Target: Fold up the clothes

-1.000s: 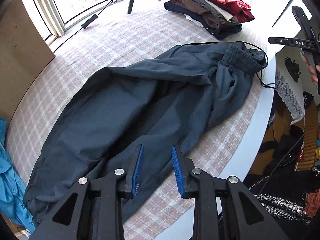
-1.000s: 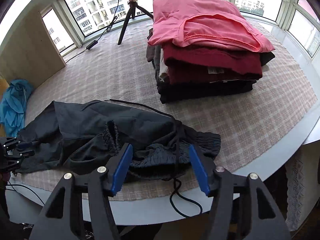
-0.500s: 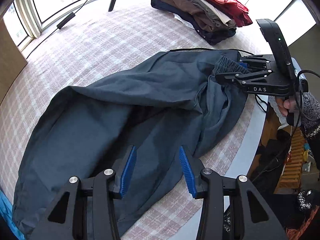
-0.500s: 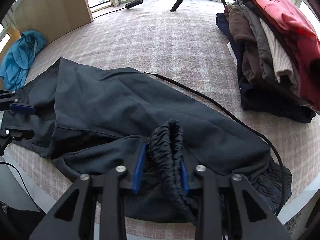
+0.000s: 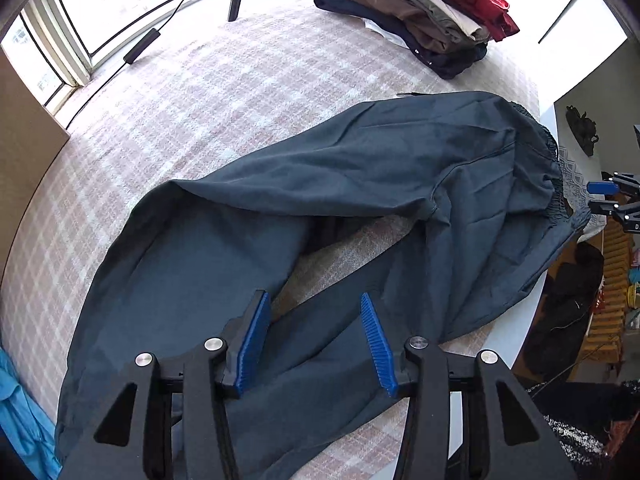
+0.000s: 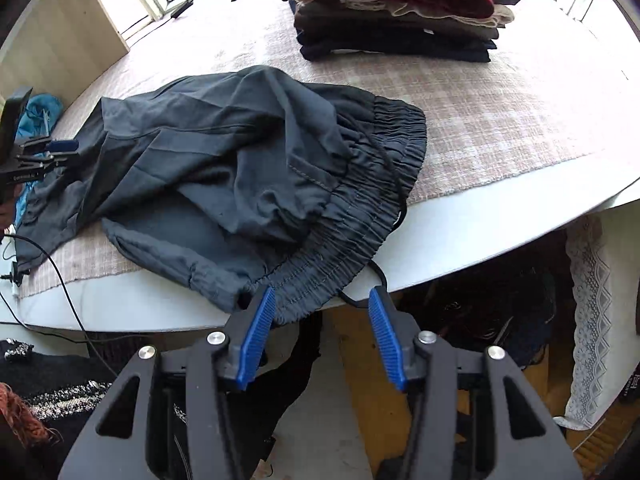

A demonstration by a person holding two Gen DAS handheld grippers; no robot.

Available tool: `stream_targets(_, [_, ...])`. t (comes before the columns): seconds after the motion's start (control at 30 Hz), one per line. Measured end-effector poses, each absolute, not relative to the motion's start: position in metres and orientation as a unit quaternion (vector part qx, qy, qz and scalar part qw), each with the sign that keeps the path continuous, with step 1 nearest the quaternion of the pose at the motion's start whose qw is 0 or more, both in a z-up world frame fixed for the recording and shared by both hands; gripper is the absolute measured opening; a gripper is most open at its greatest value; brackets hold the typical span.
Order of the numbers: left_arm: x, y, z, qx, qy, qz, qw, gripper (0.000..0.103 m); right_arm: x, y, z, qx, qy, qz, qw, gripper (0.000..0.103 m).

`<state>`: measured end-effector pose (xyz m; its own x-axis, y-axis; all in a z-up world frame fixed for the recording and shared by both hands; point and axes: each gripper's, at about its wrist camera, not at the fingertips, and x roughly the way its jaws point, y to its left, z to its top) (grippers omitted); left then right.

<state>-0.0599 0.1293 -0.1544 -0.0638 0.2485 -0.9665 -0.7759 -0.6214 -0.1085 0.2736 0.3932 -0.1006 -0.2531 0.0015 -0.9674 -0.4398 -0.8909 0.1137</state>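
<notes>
A checked cloth (image 5: 224,92) covers the table; dark trousers (image 5: 360,184) sprawl across mid-frame, waistband (image 6: 372,184) overhanging the near edge. A folded stack (image 6: 396,12) sits at top. Left gripper (image 5: 316,344) and right gripper (image 6: 320,336) both gape, holding nothing

The dark slate-blue woven trousers with a gathered elastic waistband (image 5: 360,184) lie spread flat on my counter, over its pink-and-white checked cloth. In my left view the two legs part toward the near left, a wedge of cloth showing between them, and the waistband lies at the far right edge. In my right view the waistband (image 6: 360,200) droops over the near rim, its black drawcord hanging below. The seat is rumpled into loose folds.
</notes>
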Motion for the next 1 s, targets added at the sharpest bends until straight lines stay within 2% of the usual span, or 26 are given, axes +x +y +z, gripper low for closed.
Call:
stream_targets(0.33, [-0.01,0.053,-0.184,-0.618,0.2,0.671,0.356,0.047,0.262,0.335,-0.137,-0.605,0.171,0.776,0.054,0.05])
stream_targets(0.5, [-0.001,0.029,-0.197,-0.633,0.185,0.667,0.347,0.047,0.257,0.285,-0.156,-0.625,0.103,0.774,0.022,0.054])
stream_targets(0.63, [-0.001,0.027,-0.201,-0.629,0.183,0.667,0.354,0.047,0.245,0.259,-0.167,-0.635,0.015,0.772,0.019,0.054])
stream_targets(0.73, [0.009,0.045,-0.204,-0.613,0.208,0.663,0.376,0.047,0.24,0.255,-0.169,-0.635,-0.003,0.772,0.021,0.053])
stream_targets(0.8, [0.013,0.059,-0.208,-0.605,0.213,0.66,0.391,0.047,0.24,0.26,-0.165,-0.631,0.002,0.775,0.028,0.044])
stream_targets(0.83, [0.015,0.066,-0.21,-0.602,0.214,0.658,0.398,0.047,0.239,0.263,-0.164,-0.632,0.003,0.774,0.036,0.03])
stream_targets(0.87, [0.016,0.074,-0.212,-0.598,0.215,0.657,0.406,0.047,0.239,0.267,-0.162,-0.632,0.006,0.774,0.043,0.023])
stream_targets(0.9, [0.015,0.076,-0.209,-0.595,0.215,0.659,0.407,0.045,0.239,0.272,-0.16,-0.631,0.024,0.775,0.041,0.021])
stream_targets(0.93, [0.011,0.074,-0.204,-0.591,0.214,0.665,0.404,0.025,0.239,0.274,-0.156,-0.626,0.031,0.778,0.042,0.014])
stream_targets(0.97, [0.007,0.073,-0.199,-0.587,0.213,0.67,0.402,0.007,0.239,0.276,-0.152,-0.621,0.037,0.782,0.043,0.012])
stream_targets(1.0, [0.003,0.072,-0.194,-0.583,0.213,0.675,0.399,0.002,0.24,0.276,-0.146,-0.617,0.031,0.785,0.045,0.012])
